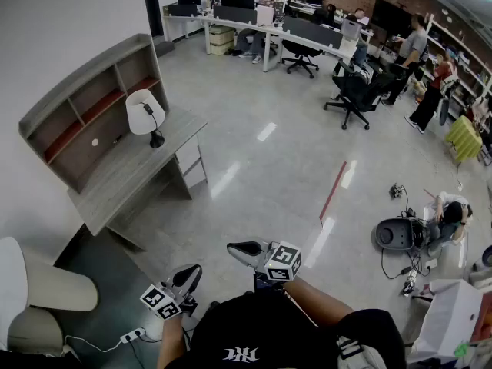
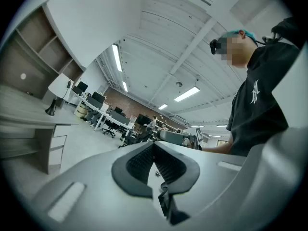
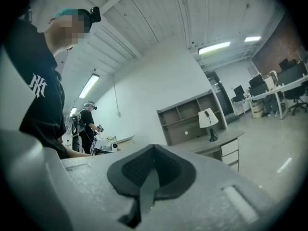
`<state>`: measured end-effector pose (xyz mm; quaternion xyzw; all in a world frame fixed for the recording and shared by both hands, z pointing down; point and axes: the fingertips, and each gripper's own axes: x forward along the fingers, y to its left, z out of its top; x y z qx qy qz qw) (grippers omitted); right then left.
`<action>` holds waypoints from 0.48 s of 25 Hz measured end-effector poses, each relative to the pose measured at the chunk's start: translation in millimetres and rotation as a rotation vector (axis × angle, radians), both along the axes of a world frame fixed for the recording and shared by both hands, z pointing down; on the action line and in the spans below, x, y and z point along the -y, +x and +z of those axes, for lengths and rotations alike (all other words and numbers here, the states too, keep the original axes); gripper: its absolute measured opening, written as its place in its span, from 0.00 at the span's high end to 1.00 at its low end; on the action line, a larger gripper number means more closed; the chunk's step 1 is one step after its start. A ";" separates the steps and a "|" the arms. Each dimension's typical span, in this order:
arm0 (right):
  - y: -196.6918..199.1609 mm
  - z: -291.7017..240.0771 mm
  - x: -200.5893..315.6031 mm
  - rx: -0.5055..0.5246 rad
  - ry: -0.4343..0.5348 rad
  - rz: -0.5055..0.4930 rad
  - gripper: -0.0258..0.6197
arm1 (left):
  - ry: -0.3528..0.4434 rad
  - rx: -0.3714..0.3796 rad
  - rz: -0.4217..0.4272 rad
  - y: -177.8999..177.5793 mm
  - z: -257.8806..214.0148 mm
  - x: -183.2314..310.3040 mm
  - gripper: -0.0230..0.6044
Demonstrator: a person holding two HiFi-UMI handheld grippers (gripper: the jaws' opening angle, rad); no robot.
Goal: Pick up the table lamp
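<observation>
On desk (image 1: 115, 177): table lamp (image 1: 145, 112) upright | left claw (image 1: 192, 270) closed | right claw (image 1: 235, 247) closed

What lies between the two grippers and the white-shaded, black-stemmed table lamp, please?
In the head view, only bare grey floor and the front of the grey wooden desk separate the left gripper and right gripper from the table lamp.
</observation>
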<state>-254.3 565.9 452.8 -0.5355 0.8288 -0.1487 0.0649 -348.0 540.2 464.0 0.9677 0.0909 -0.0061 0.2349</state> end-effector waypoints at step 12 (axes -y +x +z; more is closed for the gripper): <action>31.0 -0.3 13.8 -0.012 0.022 0.024 0.96 | 0.044 -0.046 0.016 38.2 -14.8 10.7 0.96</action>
